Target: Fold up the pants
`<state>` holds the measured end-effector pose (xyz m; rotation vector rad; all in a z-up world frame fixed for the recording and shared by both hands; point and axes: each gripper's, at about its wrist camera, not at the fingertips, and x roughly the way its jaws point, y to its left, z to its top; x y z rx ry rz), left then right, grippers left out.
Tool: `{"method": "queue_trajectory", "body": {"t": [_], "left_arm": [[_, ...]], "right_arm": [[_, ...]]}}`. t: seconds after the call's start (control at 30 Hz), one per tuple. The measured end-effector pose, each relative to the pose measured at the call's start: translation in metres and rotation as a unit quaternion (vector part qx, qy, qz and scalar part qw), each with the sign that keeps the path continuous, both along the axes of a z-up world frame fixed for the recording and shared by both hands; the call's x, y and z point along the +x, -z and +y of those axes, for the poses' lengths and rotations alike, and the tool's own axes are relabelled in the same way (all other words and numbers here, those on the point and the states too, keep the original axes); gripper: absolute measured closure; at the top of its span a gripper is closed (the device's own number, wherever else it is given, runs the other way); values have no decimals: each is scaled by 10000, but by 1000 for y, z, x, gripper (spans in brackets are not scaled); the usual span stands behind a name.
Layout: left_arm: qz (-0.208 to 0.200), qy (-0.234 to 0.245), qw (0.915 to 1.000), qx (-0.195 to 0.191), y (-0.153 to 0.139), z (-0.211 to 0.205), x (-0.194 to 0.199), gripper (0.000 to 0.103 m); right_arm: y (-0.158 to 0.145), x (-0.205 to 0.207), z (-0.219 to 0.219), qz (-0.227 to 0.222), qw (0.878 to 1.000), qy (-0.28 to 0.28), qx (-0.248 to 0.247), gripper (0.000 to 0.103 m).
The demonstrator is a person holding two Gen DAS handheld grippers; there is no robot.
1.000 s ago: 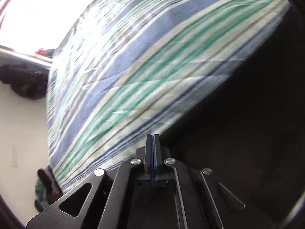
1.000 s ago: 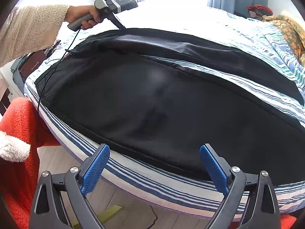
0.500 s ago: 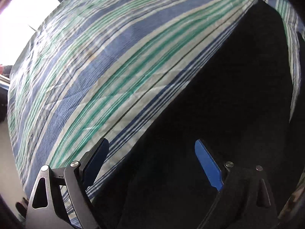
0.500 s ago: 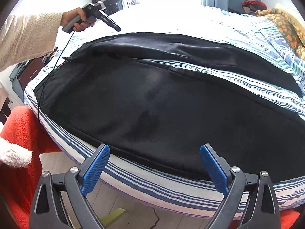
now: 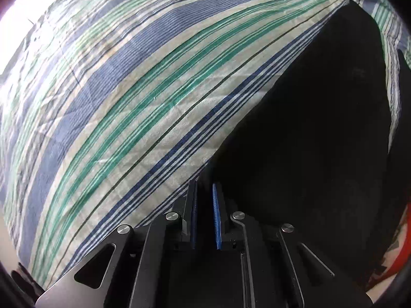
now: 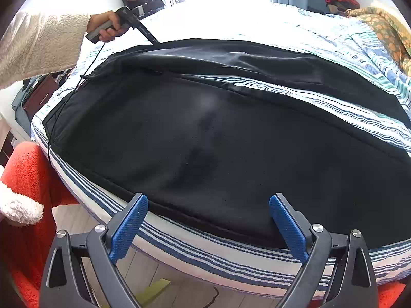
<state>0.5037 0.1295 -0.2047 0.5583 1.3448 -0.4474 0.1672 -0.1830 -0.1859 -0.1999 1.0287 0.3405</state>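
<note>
Black pants (image 6: 231,138) lie spread flat on a striped bed (image 6: 231,256), waistband to the left, legs running right with a strip of sheet between them. In the left wrist view the pants (image 5: 321,128) fill the right side. My left gripper (image 5: 204,190) has its jaws nearly closed over the far edge of the pants; a narrow gap shows and black cloth lies between the pads. It also shows in the right wrist view (image 6: 154,41), tip at the far waist edge. My right gripper (image 6: 208,205) is open and empty, over the near edge of the pants.
The striped sheet (image 5: 128,89) covers the bed beyond the pants. A patterned orange blanket (image 6: 385,25) lies at the far right. Red fleece (image 6: 23,174) is at the near left. A wooden floor (image 6: 159,277) shows below the bed edge.
My left gripper opened, dropped to the far edge of the pants near the waist, and has closed nearly shut there. My right gripper stayed open and hardly moved.
</note>
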Motion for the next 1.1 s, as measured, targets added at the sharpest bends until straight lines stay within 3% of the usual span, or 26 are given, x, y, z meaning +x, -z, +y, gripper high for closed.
{"method": "queue_trajectory", "body": {"t": [0.1, 0.2, 0.27, 0.33, 0.4, 0.43, 0.5, 0.6, 0.63, 0.67, 0.73, 0.83, 0.93, 0.97, 1.0, 1.03, 1.07, 1.1], "left_arm": [[-726, -30, 9951, 675, -9, -27, -39, 95], [-1363, -311, 9788, 1494, -3, -50, -59, 100], [-1530, -514, 9713, 1747, 3, -56, -57, 100], [-1521, -848, 9688, 1762, 8, -52, -45, 102], [-1672, -1124, 9590, 1994, 8, -40, -37, 103], [-1595, -1269, 9604, 1899, 4, -32, -32, 103], [-1279, -1385, 9737, 1280, -2, -21, -32, 103], [-1160, -1201, 9836, 686, -20, -18, -43, 97], [-1097, -1187, 9857, 468, -26, -16, -46, 91], [-1087, -1180, 9865, 328, -34, -6, -52, 84], [-1169, -1201, 9857, 167, -45, -1, -63, 47], [-1133, -1343, 9843, 179, -47, 10, -72, 42], [-1057, -1579, 9815, 248, -39, 24, -85, 42], [-1048, -1643, 9805, 269, -37, 28, -89, 42], [-1056, -1710, 9792, 284, -36, 31, -93, 42], [-1068, -1786, 9777, 289, -35, 32, -94, 42], [-1101, -1872, 9757, 281, -33, 34, -93, 42], [-1155, -1981, 9730, 246, -35, 39, -96, 42]], "right_arm": [[-1, 0, -1, -61, 10000, 35, -14, 8], [-3, 0, -3, -118, 9999, 80, -24, 8], [-7, 1, -3, -196, 9997, 135, -47, 8], [-17, 3, -8, -323, 9991, 285, 9, 8], [-37, 16, -26, -374, 9970, 553, 387, 8], [-50, 29, -44, -386, 9938, 738, 734, 8], [-77, 72, -95, -616, 9862, 1161, 1007, 8], [-111, 162, -193, -1076, 9753, 1807, 682, 8], [-116, 193, -225, -1204, 9737, 1881, 458, 8], [-115, 225, -255, -1134, 9751, 1892, 227, 7], [-99, 288, -308, -551, 9780, 2001, -217, 7], [-79, 342, -364, -114, 9700, 2376, -499, 7], [-61, 377, -378, 186, 9714, 2269, -669, 7], [-52, 385, -378, 373, 9720, 2191, -769, 15], [-45, 392, -377, 583, 9727, 2077, -853, 56], [-42, 395, -375, 714, 9696, 2071, -1087, 79], [-47, 395, -371, 633, 9689, 2059, -1217, 88], [-57, 394, -367, 427, 9713, 1980, -1247, 89]]}}
